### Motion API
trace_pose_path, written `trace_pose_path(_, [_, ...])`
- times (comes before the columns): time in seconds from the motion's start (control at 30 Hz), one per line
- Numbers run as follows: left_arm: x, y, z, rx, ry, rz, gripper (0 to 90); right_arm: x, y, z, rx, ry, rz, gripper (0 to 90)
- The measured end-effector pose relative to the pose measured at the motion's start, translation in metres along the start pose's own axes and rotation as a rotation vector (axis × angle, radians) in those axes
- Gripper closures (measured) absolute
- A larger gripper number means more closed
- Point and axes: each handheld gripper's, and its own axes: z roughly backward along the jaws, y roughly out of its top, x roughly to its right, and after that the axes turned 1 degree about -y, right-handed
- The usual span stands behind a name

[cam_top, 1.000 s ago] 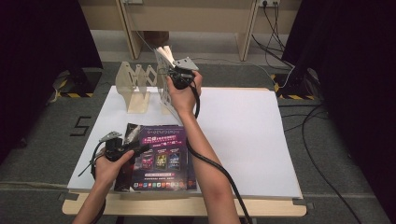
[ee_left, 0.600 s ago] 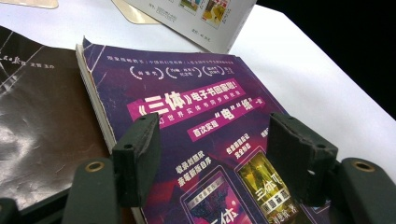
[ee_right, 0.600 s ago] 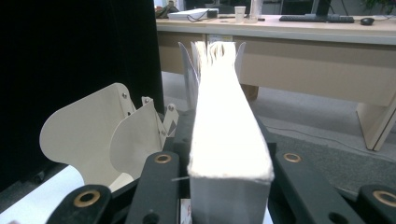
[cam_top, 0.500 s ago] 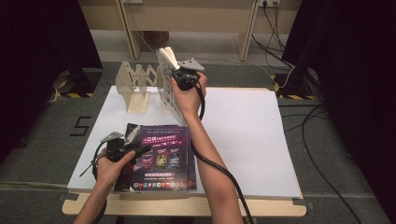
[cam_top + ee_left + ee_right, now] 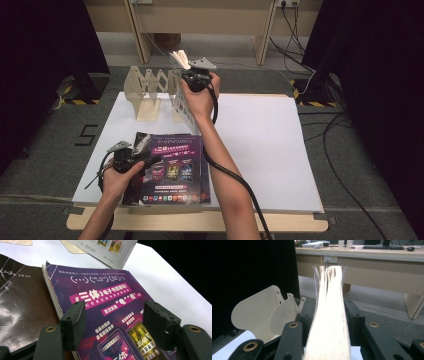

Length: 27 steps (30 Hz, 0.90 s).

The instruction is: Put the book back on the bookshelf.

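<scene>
Partly blurred: book page edges between right gripper jaws.

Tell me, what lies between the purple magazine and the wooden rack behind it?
Nothing: only a bare strip of the white table top separates the purple magazine from the wooden rack, as the high view shows.

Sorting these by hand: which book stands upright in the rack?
The white book between the right gripper jaws; the purple book and brown book lie flat.
</scene>
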Motion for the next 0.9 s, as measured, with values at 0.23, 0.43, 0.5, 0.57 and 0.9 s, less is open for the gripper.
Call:
trace_pose_path(0.23, [-0.001,0.0,0.0,-0.006,0.0,-0.007,34.6,-0.002,0.002,-0.008,-0.06,-0.032,0.009,69.8])
trace_pose_path(0.43, [-0.001,0.0,0.0,-0.007,-0.001,-0.007,34.6,-0.004,0.004,-0.012,-0.07,-0.046,0.007,67.1])
trace_pose_path(0.5, [0.0,0.0,0.0,-0.005,-0.001,-0.007,34.6,-0.004,0.004,-0.012,-0.059,-0.05,0.003,68.9])
trace_pose_path(0.57, [-0.001,0.0,0.0,-0.004,0.0,-0.005,34.6,-0.004,0.004,-0.012,-0.059,-0.054,0.004,70.1])
trace_pose_path(0.9, [-0.001,0.0,0.0,-0.006,-0.003,-0.005,34.6,0.0,0.002,-0.006,-0.029,-0.041,-0.02,74.4])
